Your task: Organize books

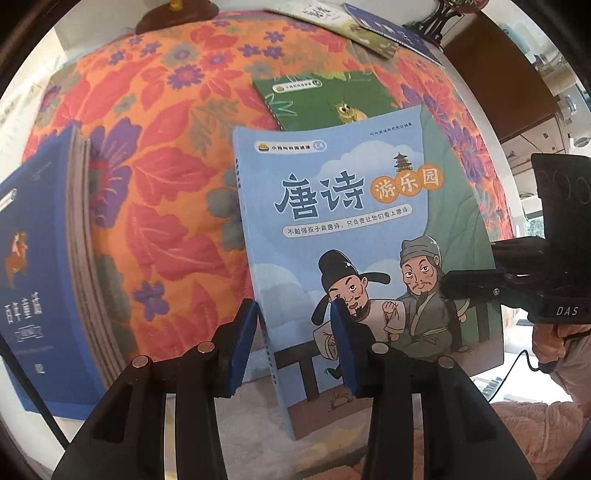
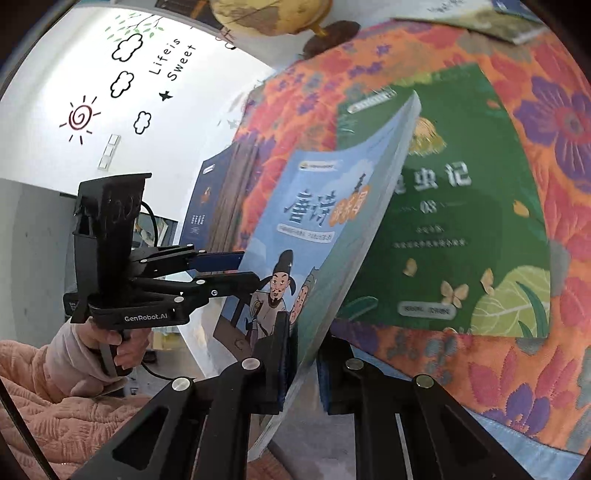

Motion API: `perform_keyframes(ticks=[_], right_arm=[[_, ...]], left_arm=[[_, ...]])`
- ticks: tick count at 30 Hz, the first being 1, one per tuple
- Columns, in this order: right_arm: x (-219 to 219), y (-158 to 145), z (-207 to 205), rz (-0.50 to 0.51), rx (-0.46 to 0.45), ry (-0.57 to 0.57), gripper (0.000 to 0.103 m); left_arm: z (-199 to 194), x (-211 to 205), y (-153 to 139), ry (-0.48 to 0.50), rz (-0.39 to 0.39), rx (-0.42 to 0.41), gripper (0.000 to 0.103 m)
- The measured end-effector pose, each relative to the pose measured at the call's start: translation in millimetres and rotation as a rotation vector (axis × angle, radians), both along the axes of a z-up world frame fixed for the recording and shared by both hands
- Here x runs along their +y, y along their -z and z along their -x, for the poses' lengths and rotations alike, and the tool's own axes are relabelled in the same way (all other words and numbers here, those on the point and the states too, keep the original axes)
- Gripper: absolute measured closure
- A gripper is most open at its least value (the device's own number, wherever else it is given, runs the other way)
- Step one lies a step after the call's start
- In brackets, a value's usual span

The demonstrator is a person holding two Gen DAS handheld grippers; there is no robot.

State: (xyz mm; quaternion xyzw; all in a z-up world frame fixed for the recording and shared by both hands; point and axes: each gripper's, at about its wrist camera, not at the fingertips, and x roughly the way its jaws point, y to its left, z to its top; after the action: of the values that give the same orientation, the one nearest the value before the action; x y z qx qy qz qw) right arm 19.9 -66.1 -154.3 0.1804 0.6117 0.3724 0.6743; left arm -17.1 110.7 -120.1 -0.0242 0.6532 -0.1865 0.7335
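A light blue picture book (image 1: 354, 236) with two cartoon men on its cover is raised off the cloth and tilted. My left gripper (image 1: 295, 317) straddles its spine near the lower corner, with blue pads on either side pressing the book. My right gripper (image 2: 303, 347) is shut on the opposite long edge of the same book (image 2: 325, 229). In the left wrist view the right gripper (image 1: 454, 286) reaches in from the right. In the right wrist view the left gripper (image 2: 240, 269) comes in from the left, held by a hand (image 2: 122, 350).
A green book (image 2: 461, 221) lies flat on the orange flowered cloth (image 1: 155, 166) behind the raised one. A thick dark blue book (image 1: 40, 277) stands at the left. More books (image 1: 354, 26) lie at the far edge, beside a globe's base (image 1: 173, 18).
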Motion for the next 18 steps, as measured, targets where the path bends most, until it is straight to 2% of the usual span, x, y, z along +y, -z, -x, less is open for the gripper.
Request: perform_keyframes(ticks=[3,5,7,9,11,14,15,18], right_arm=[[10,-8,3,-0.003,-0.016,-0.020,0.090],[24,-16,8,0.051,-0.062,-0.048,0.090],[31,-12,6,0.067,-0.036,-0.036,0.090],[29,-2,5,0.109,-0.010,-0.007,0.090],[23,11,6,0.150,0.027,0.033,0.090],[13,22,9,0.141,0.059,0.074,0.090],[10,25,10,0.143,0.068,0.087,0.090],[6,31,9,0.142,0.090,0.105,0.088]], left_arm=[[1,5,-16,0.002,0.173,-0.001,0.066],[3,-5,-30,0.047,0.141,-0.054,0.066],[2,-9,-32,0.073,0.105,-0.062,0.064],[-3,-2,-20,0.047,0.105,0.002,0.063],[-9,16,-1,-0.022,0.086,0.080,0.057],[-13,42,20,-0.079,-0.003,0.110,0.056],[-13,44,23,-0.081,0.000,0.121,0.056],[-17,45,41,-0.072,0.148,0.212,0.056]])
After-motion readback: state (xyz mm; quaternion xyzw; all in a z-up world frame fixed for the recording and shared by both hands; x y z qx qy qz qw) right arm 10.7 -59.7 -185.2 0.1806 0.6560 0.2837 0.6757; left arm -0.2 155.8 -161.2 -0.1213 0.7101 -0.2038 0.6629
